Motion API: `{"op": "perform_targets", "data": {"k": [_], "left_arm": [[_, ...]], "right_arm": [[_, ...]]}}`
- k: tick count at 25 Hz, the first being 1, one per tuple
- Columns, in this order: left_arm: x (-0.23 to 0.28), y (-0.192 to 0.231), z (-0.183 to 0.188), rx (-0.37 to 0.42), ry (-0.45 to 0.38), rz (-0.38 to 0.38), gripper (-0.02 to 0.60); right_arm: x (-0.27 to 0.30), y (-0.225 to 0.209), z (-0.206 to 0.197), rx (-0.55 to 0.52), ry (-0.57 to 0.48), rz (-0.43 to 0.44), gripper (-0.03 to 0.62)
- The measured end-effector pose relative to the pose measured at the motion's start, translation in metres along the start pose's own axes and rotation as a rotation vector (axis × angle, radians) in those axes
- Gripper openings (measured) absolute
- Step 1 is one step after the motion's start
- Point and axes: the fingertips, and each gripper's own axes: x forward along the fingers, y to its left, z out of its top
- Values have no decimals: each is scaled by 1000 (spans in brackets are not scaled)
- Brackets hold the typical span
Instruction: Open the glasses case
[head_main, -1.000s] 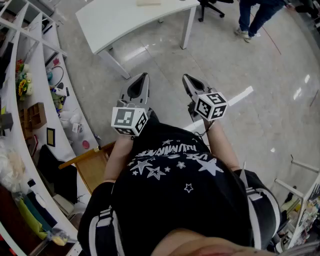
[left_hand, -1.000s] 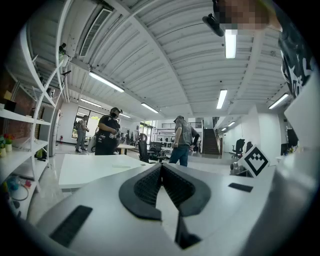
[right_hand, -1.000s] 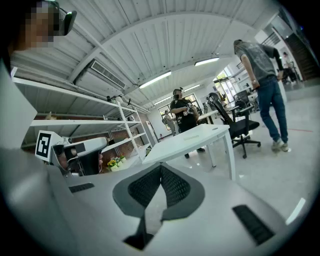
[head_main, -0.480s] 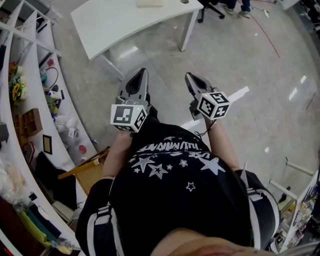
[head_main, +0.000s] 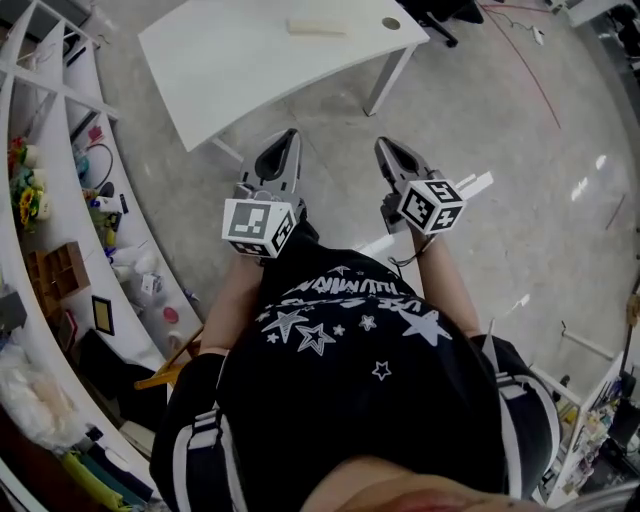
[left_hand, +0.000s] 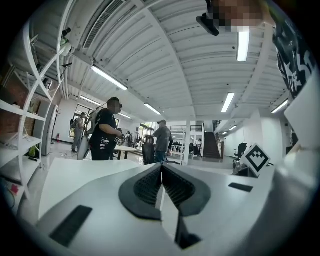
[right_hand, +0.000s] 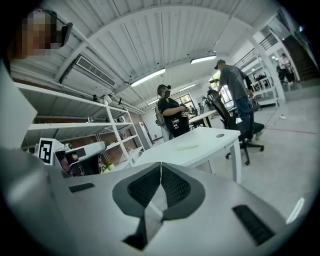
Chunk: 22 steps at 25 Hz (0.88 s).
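Observation:
A pale, cream glasses case (head_main: 317, 27) lies shut on a white table (head_main: 250, 70) at the top of the head view. It is far ahead of both grippers. The right gripper view shows the glasses case (right_hand: 187, 147) as a thin pale strip on the table top (right_hand: 200, 150). My left gripper (head_main: 291, 136) is held in front of the person's body over the floor, jaws shut and empty. My right gripper (head_main: 383, 144) is beside it, also shut and empty. Up close, the left gripper (left_hand: 161, 165) and the right gripper (right_hand: 160, 164) each show pads pressed together.
White shelves (head_main: 60, 200) crowded with small items curve along the left. A black office chair (right_hand: 225, 117) and two standing people (right_hand: 172, 117) are beyond the table. A round cable hole (head_main: 391, 23) sits near the table's right end. Polished grey floor (head_main: 500, 150) lies between me and the table.
The table has slid down and closer in the head view as the person walks toward it. The legs of people at top right have left the view. Both grippers stay shut, side by side.

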Motion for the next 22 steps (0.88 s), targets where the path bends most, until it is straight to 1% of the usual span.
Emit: {"op": "perform_targets", "data": {"k": [6,12,17,22], "left_arm": [[41,60,3,-15,16,-22,14],[75,116,-8,-31,63,-37,14],[100,153,-21,-8,116,-41,14],[119,180,-32,7,158,-42,14]], "right_arm": [[70,-2,30,-6,-19,-21,9],[130,-9,47,-29,9,-65,9],[165,-29,60,-43,27,-136,9],[185,-39,78,-49,7,-193,9]]}}
